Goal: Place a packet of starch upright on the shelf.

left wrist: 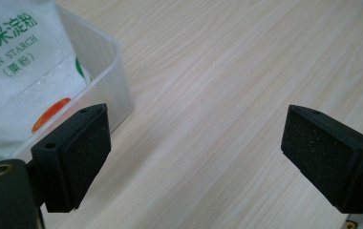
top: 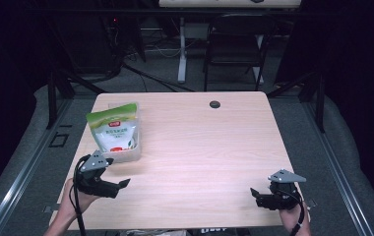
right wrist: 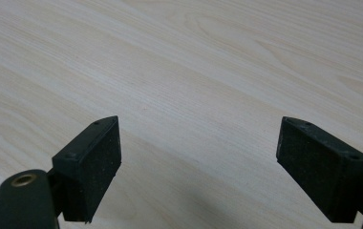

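Here both tongs hang apart and empty: left tongs (left wrist: 196,143) just beside the clear tub (left wrist: 104,57) holding the corn starch bag (top: 113,129) on the worktop (top: 200,147), right tongs (right wrist: 198,167) well apart; a careless nudge might tip the upright bag

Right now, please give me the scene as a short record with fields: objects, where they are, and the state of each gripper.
surface: light wooden table
main object: green and white corn starch bag, standing in a clear plastic container
container place: left part of the table, just beyond the left gripper
left gripper: open, jaws wide apart, nothing between them, beside the container's near corner
right gripper: open, holding nothing, over bare table at the near right corner
other item: small dark round disc near the far edge
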A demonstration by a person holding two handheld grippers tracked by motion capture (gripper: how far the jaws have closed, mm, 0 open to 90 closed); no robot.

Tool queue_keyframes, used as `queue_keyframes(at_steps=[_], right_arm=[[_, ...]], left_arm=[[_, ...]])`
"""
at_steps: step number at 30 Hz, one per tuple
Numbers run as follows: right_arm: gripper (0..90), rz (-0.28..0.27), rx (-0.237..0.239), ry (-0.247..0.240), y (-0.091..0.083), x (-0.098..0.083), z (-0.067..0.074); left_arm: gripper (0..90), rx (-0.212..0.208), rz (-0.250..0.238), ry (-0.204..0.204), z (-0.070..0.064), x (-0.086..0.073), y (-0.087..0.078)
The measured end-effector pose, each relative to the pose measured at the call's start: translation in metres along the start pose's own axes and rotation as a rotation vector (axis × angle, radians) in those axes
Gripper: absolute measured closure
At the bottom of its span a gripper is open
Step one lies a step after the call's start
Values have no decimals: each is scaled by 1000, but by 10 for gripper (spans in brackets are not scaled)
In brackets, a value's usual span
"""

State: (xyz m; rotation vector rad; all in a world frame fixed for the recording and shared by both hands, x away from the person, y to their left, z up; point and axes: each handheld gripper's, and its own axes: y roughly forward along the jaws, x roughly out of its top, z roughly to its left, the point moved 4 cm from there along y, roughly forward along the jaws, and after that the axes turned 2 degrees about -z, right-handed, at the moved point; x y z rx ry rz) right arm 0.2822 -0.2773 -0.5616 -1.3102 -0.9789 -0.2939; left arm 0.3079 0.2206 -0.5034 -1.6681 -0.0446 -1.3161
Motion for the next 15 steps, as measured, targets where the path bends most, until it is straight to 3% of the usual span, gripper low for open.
queue_keyframes(at_steps=[8,15], right_arm=[[145,2,-1,-1,1,0,0],[145,9,12,-7,2,0,1]], left_arm=[[89,13,14,-41,1,-18,8],[68,18,9,-76,8,-22,8]])
